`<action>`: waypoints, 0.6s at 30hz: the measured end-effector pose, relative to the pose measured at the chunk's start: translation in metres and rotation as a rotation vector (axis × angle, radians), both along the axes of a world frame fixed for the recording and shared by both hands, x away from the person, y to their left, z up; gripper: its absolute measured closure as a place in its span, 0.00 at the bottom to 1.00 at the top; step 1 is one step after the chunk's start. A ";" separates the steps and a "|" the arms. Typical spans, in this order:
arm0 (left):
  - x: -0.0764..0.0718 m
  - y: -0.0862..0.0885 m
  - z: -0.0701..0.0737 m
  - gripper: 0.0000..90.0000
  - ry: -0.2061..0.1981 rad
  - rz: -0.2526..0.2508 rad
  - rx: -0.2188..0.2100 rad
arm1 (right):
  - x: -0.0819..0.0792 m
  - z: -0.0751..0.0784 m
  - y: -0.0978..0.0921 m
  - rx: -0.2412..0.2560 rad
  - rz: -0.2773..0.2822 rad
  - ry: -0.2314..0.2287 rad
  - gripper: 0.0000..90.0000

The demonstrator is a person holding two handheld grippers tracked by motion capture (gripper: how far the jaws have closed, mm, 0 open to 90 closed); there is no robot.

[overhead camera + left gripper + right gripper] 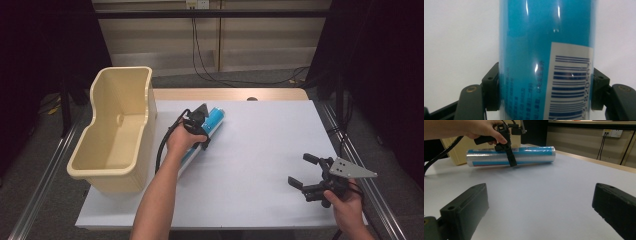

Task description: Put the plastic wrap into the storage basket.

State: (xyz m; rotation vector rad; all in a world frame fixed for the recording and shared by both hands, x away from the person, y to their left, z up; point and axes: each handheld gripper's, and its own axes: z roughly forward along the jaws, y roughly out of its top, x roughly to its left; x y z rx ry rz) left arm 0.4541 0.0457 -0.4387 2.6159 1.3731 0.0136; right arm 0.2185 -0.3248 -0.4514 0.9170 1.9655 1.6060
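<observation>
White table top [260, 150] stretching across the high view, with a strip of bare wood along its far edge and dark curtains closing in on both sides. Sitting at the table's left edge: a tall cream plastic bin [116, 131], hollow and showing nothing inside. Lying on its side just right of the bin: a blue roll [214, 121] wrapped in shiny clear film, pointing away toward the far edge. Reaching over the roll's middle: the left hand [184, 139], holding the left gripper [199, 131]. Pressing against both sides of the roll [546, 60] in the left gripper view: the two black jaws, closed tight on it, a white barcode label [570, 82] facing the camera. Resting near the table's near right corner, well apart from the roll: the right hand [345, 205] holding the right gripper [306, 171], jaws spread wide with only white table between them. Showing farther off in the right gripper view: the roll [529, 156], still touching the table, with the left gripper [510, 157] clamped around it.
</observation>
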 end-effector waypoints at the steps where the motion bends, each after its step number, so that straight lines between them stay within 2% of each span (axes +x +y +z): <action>1: 0.000 0.000 0.000 0.36 0.000 0.000 0.000 | 0.000 0.000 0.000 -0.002 -0.001 0.001 0.00; 3: -0.001 0.001 0.009 0.35 0.010 0.017 -0.001 | 0.000 0.000 0.000 0.000 -0.001 0.002 0.00; 5: -0.003 0.007 0.025 0.36 0.006 0.052 -0.028 | 0.000 0.000 -0.001 0.001 0.000 -0.003 0.00; 7: -0.004 0.009 0.031 0.36 0.013 0.067 -0.041 | 0.000 0.000 0.000 0.000 0.000 -0.003 0.00; 11: -0.008 0.013 0.054 0.36 0.010 0.085 -0.029 | 0.000 0.000 0.001 0.001 0.005 0.000 0.00; 12: -0.009 0.016 0.067 0.36 0.016 0.096 -0.038 | 0.000 0.000 0.001 -0.001 0.005 -0.003 0.00; 13: -0.009 0.016 0.067 0.36 0.016 0.096 -0.038 | 0.000 0.000 0.001 -0.001 0.006 -0.002 0.00; 14: -0.010 0.017 0.073 0.36 0.019 0.103 -0.046 | 0.000 0.000 0.001 -0.001 0.006 -0.002 0.00; 17: -0.013 0.019 0.092 0.36 0.003 0.096 -0.026 | 0.000 0.000 0.002 0.003 0.005 -0.001 0.00; 18: -0.014 0.021 0.099 0.36 0.004 0.105 -0.037 | 0.000 0.000 0.002 0.002 0.003 0.001 0.00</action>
